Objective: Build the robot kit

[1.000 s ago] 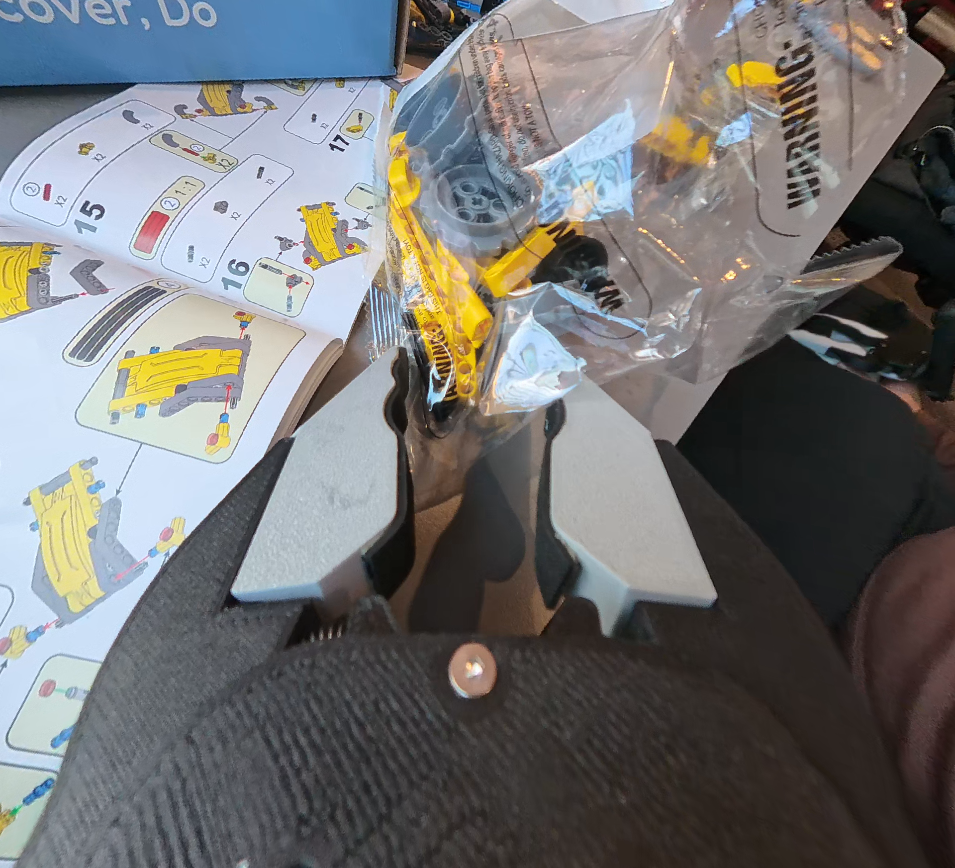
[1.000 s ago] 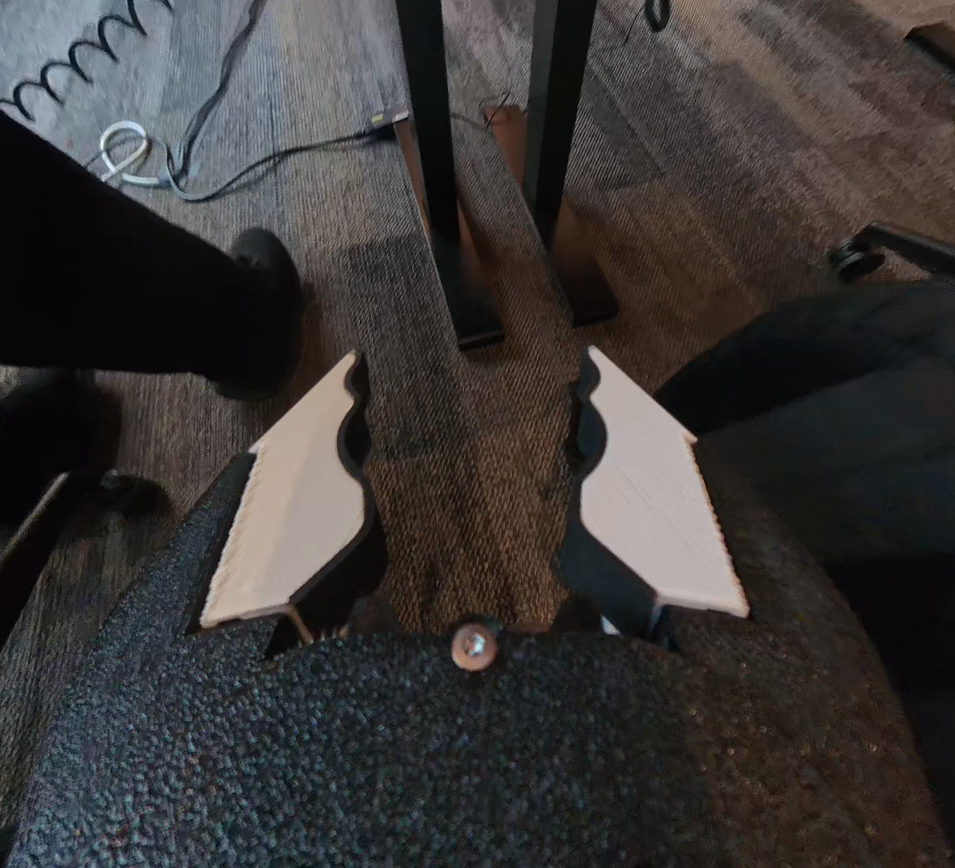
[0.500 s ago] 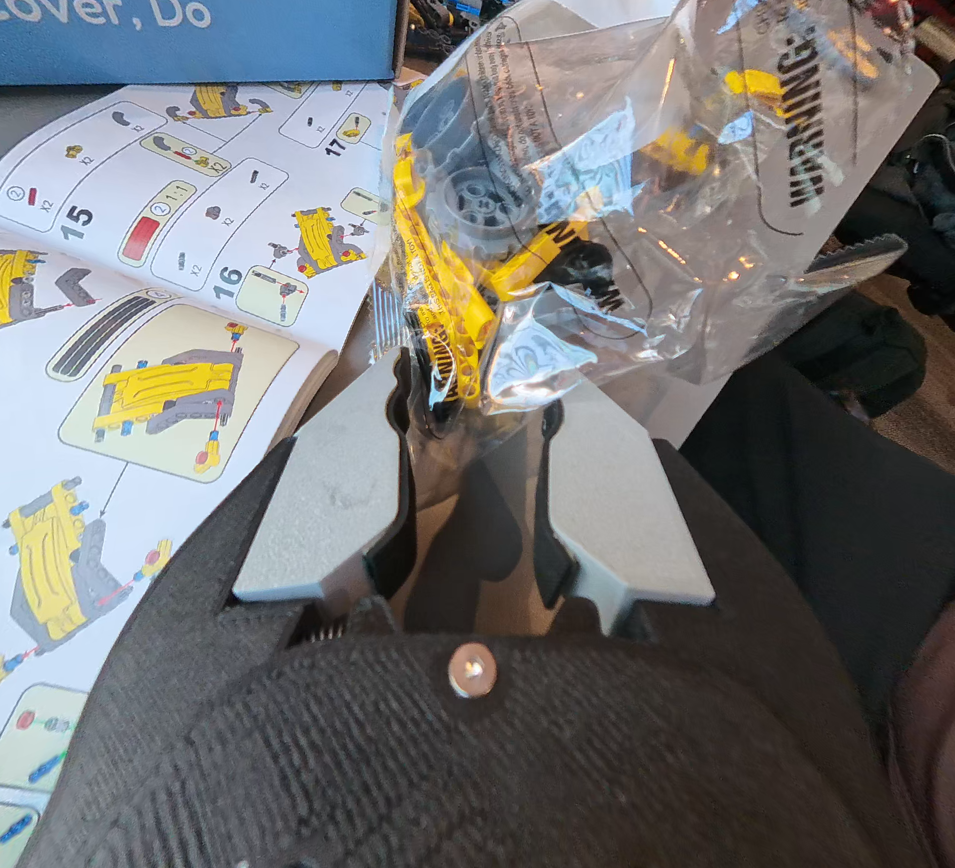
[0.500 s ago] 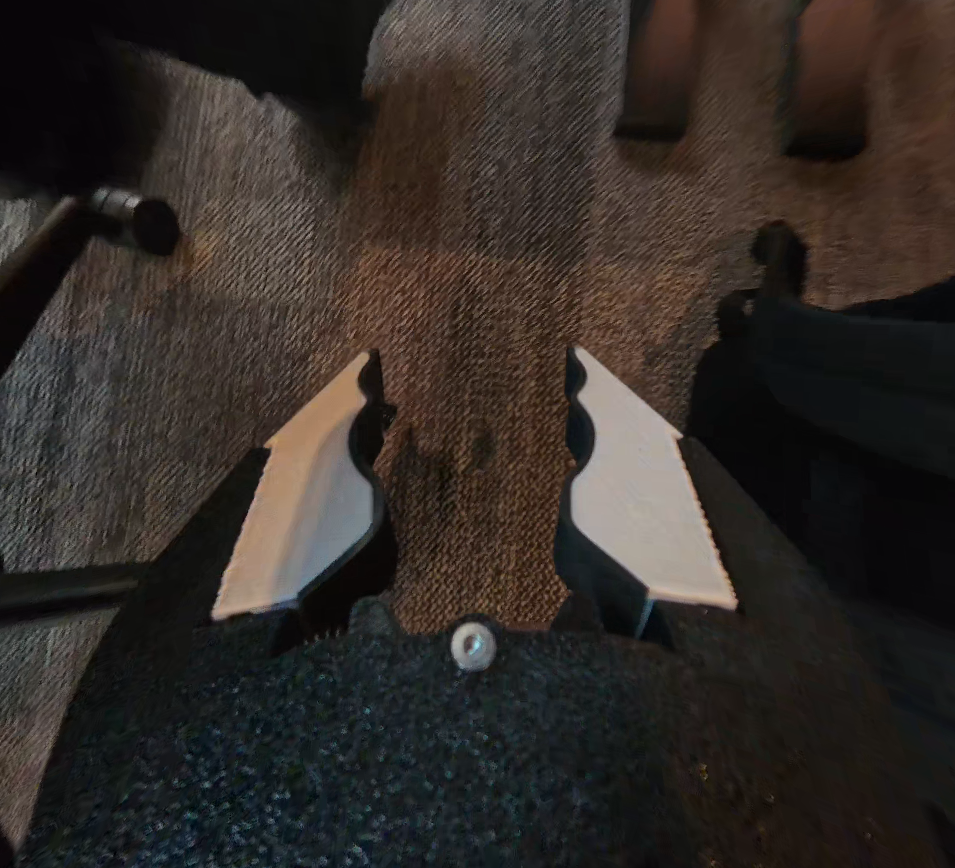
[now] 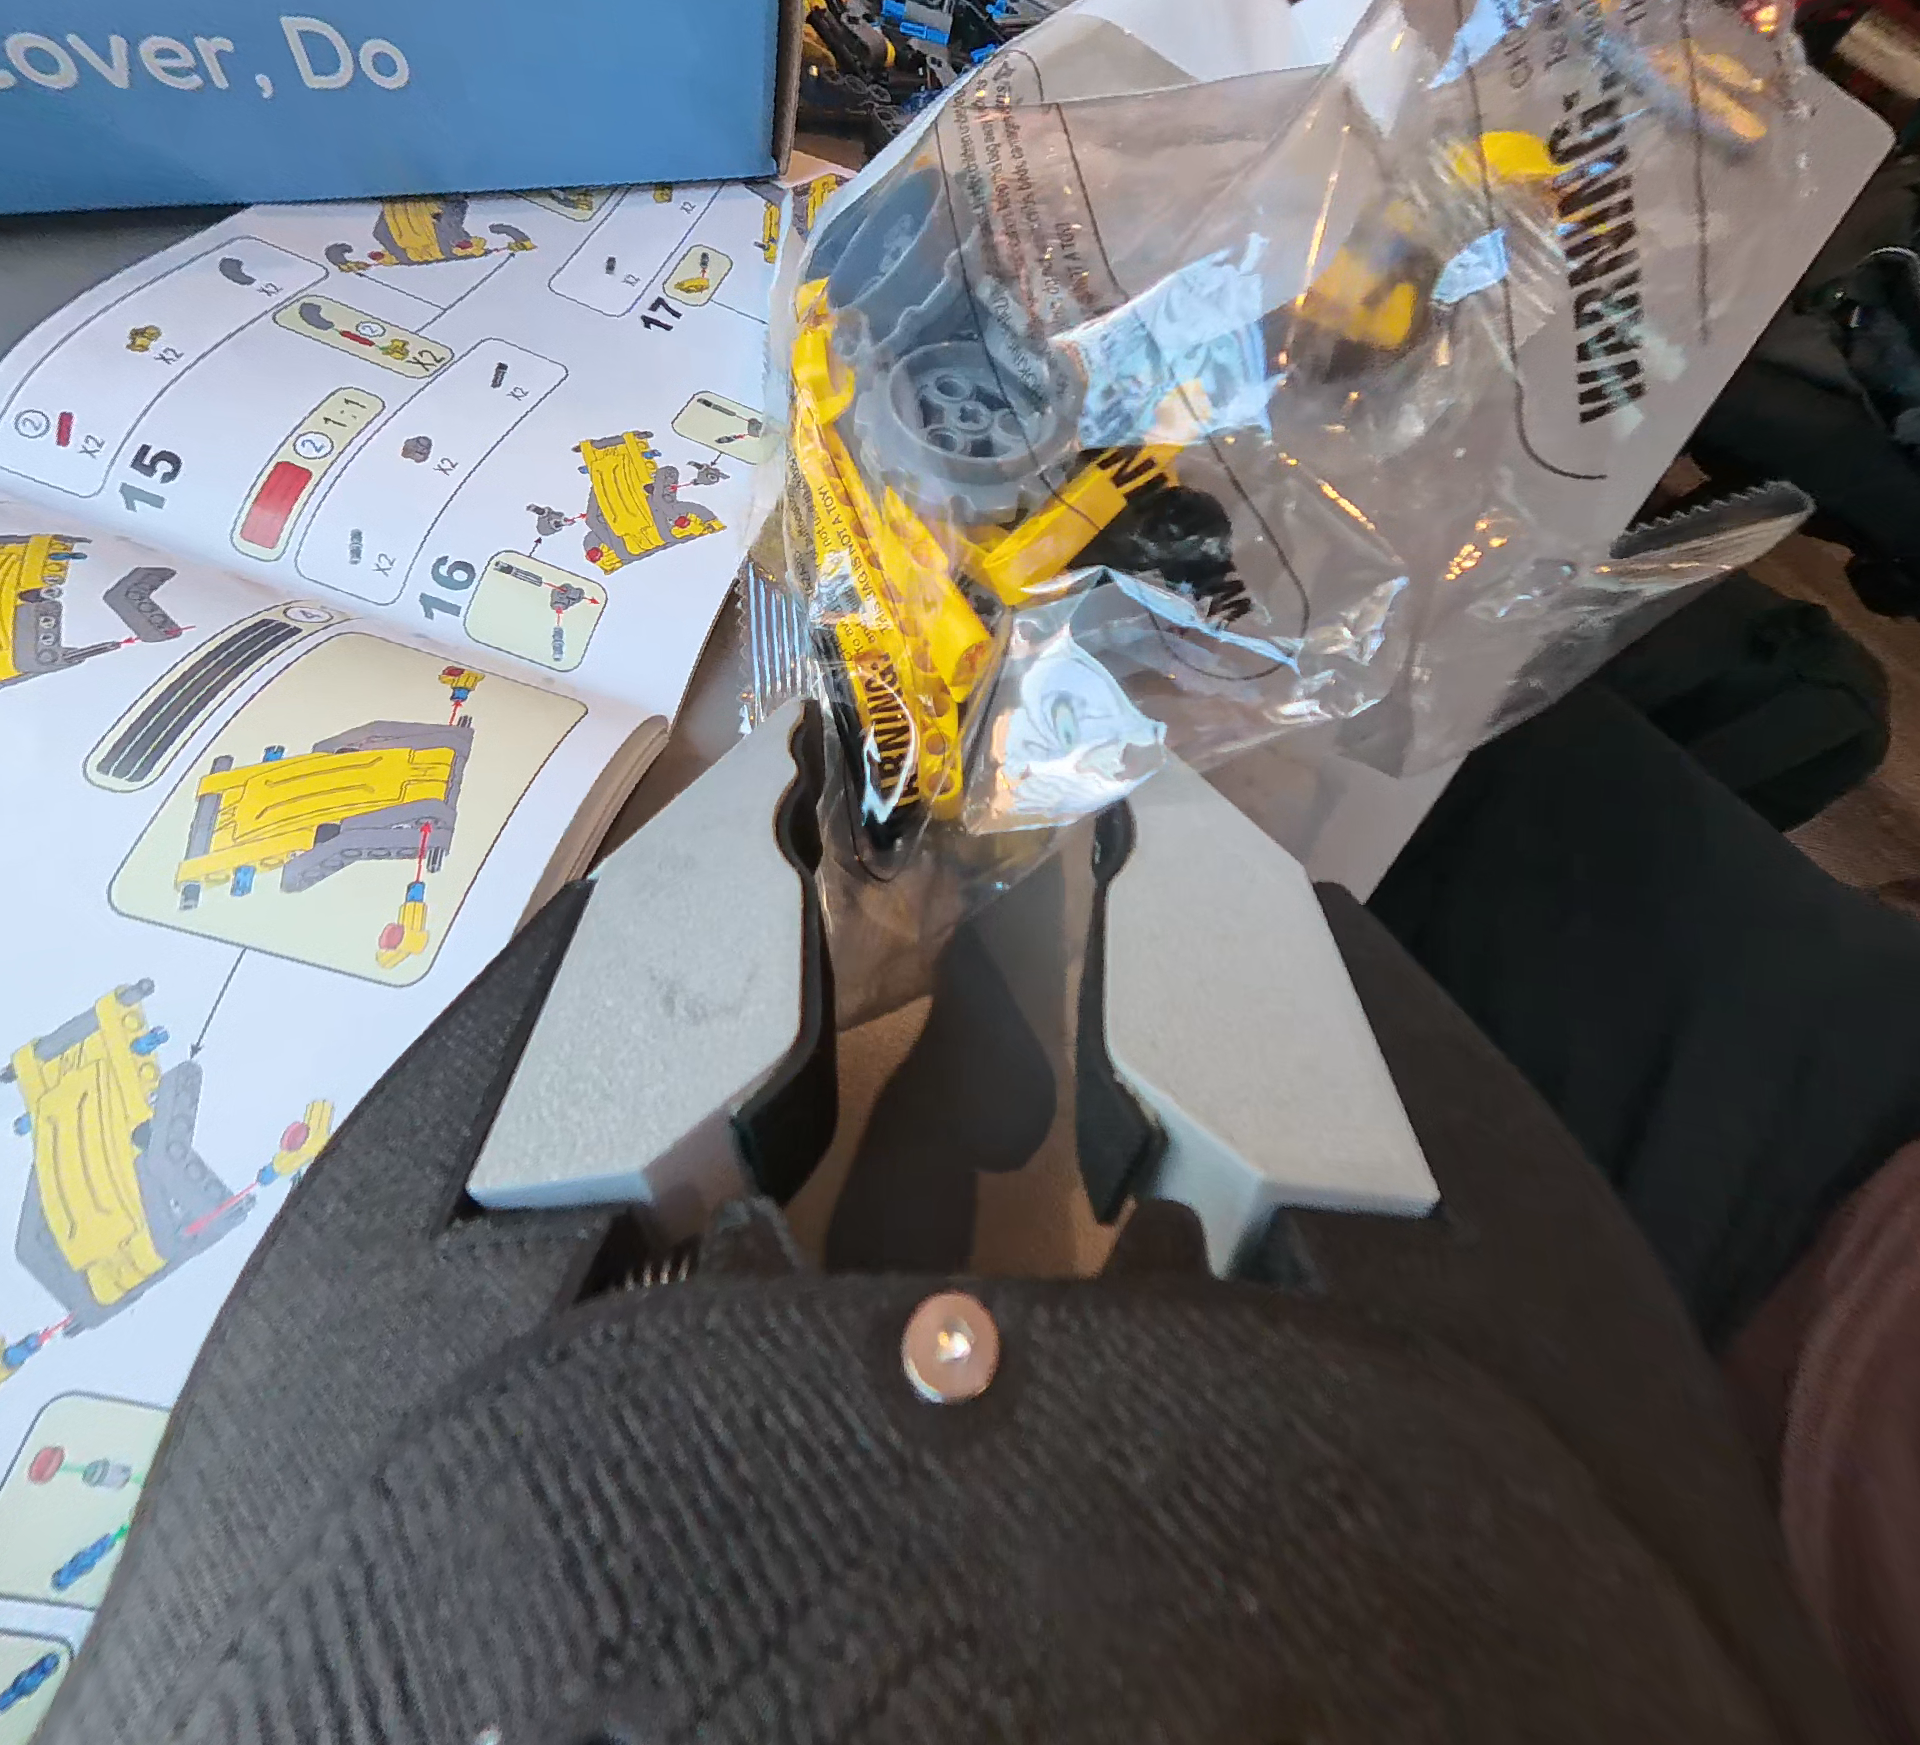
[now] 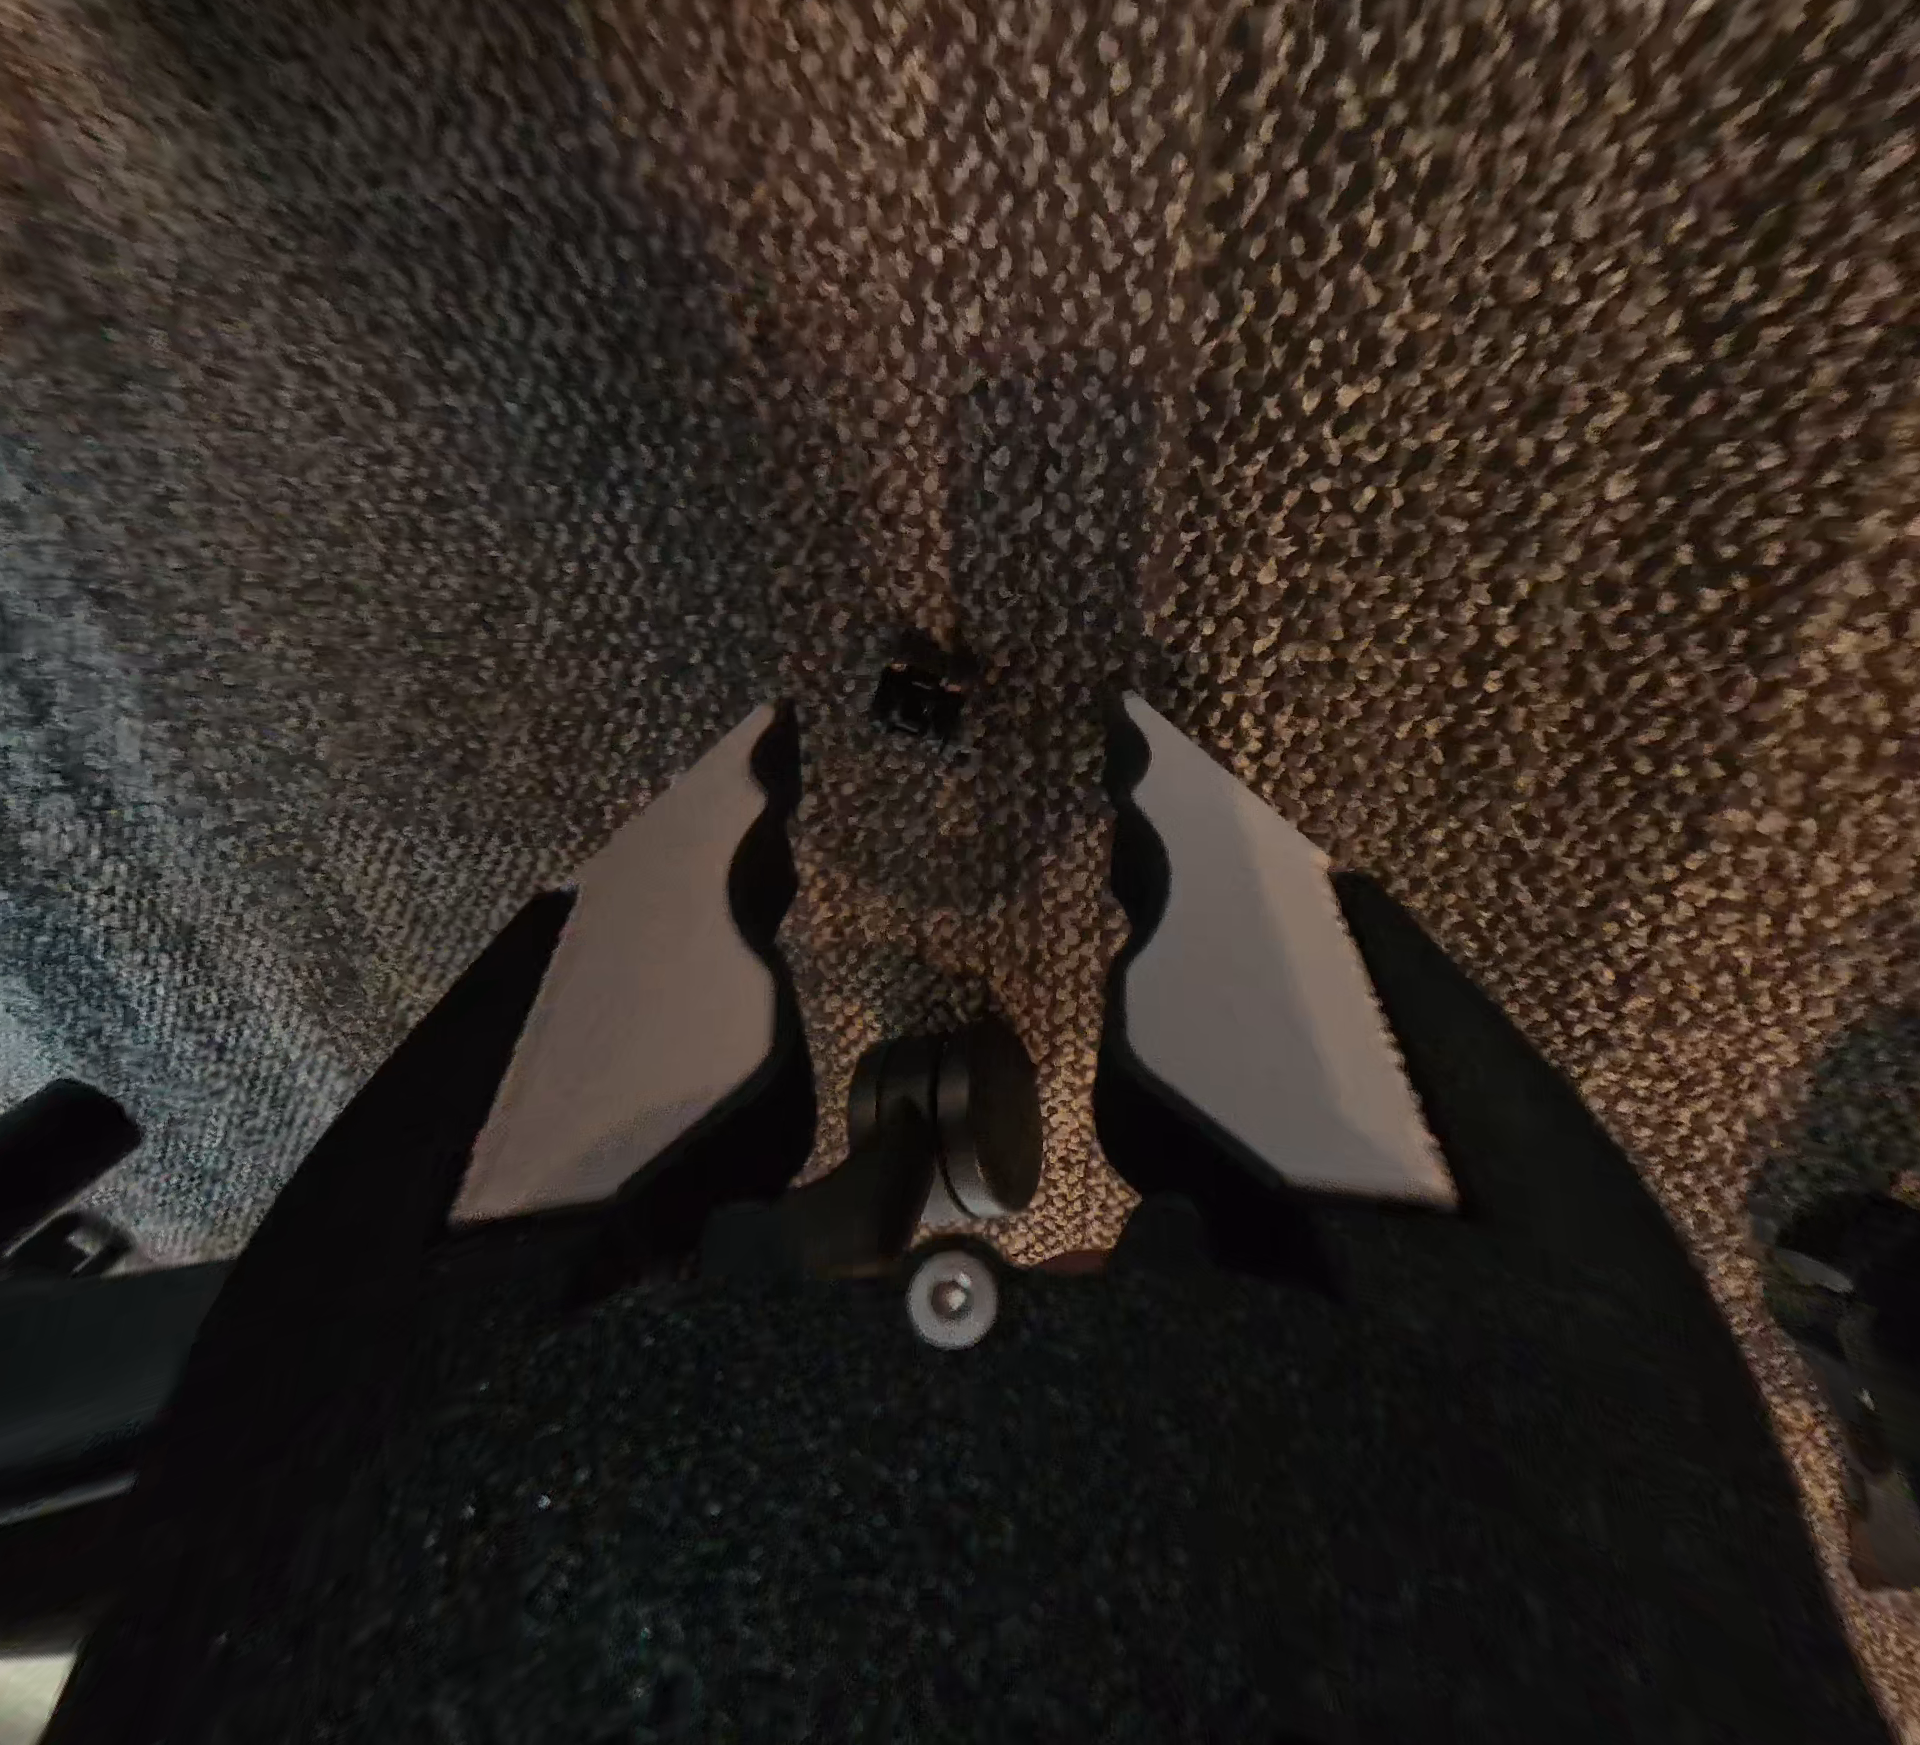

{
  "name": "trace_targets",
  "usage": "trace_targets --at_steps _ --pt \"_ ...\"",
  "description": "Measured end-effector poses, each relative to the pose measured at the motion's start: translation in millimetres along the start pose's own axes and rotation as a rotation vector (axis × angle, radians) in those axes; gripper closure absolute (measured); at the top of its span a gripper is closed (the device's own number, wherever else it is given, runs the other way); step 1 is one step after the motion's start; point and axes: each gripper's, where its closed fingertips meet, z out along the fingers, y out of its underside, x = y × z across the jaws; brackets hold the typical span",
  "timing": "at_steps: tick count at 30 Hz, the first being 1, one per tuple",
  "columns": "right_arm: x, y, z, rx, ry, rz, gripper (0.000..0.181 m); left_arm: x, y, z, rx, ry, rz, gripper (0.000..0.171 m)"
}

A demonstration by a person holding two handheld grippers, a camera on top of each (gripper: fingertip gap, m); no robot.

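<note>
My left gripper (image 5: 951, 791) is shut on the lower corner of a clear plastic bag (image 5: 1195, 365) and holds it up over the table edge. The bag holds yellow beams (image 5: 894, 583), grey wheel hubs (image 5: 956, 428) and black pieces. My right gripper (image 6: 951, 708) is open and empty, pointing straight down, very close to a speckled brown-grey carpet (image 6: 1351, 345). A small black piece (image 6: 914, 696) lies on the carpet just beyond and between its fingertips. A dark round piece (image 6: 956, 1124) sits between the fingers near their base.
An open instruction booklet (image 5: 312, 604) lies on the table left of the bag. A blue box (image 5: 395, 33) stands behind it. Loose black, blue and yellow pieces (image 5: 904, 12) lie at the back. A person's dark-clothed leg (image 5: 1662, 968) is at the right. Dark chair parts (image 6: 62, 1207) edge the floor view. My right fingertips sit around 80 cm from my left ones.
My right gripper has dropped from high above the floor to just over the carpet, and the small black piece has come into view. My left gripper still holds the bag, almost unmoved.
</note>
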Motion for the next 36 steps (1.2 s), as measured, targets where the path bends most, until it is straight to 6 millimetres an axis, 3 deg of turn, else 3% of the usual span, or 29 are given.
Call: trace_targets --at_steps 7,10,13,15,19,22,23,24,27,31,34,36 --pt "0.8 24.1 47.6 -0.174 -0.023 0.016 0.128 0.0 0.3 0.4 0.000 -0.011 0.011 0.126" --pt "-6.3 23.6 55.5 -0.172 -0.046 0.067 0.140 -0.5 0.1 0.4 0.000 -0.008 0.000 0.127" --pt "-17.8 18.7 57.9 -0.168 -0.098 0.104 0.164 -0.1 0.1 0.3 0.002 -0.012 0.010 0.127" --pt "-20.4 22.6 57.6 -0.203 -0.113 0.090 0.165 0.3 0.1 0.1 0.003 -0.006 0.008 0.127" --pt "-13.3 18.5 40.1 -0.161 -0.178 0.143 0.165 1.6 -0.5 -1.0 0.013 -0.006 0.023 0.127" --pt "0.1 2.5 13.8 -0.040 -0.272 0.291 0.166 2.9 -2.4 -2.6 0.033 -0.002 0.034 0.129" --pt "3.6 -2.2 4.1 0.001 -0.314 0.332 0.178 3.2 -2.6 -2.7 0.035 0.002 0.032 0.129" --pt "6.4 -6.1 -5.0 0.040 -0.358 0.374 0.179 3.1 -2.6 -2.8 0.035 0.005 0.028 0.129" --pt "11.6 -8.0 -25.7 0.101 -0.456 0.469 0.179 3.5 -3.4 -3.2 0.041 0.009 0.027 0.129" --pt "16.6 -11.3 -38.2 0.171 -0.521 0.575 0.179 3.8 -4.8 -4.2 0.056 0.001 0.041 0.131" --pt "11.8 -12.7 -44.6 0.176 -0.545 0.582 0.179 4.3 -4.9 -4.5 0.059 0.000 0.048 0.132" --pt "1.8 -17.4 -62.3 0.179 -0.570 0.530 0.179 5.2 -4.3 -4.0 0.053 0.010 0.044 0.132"
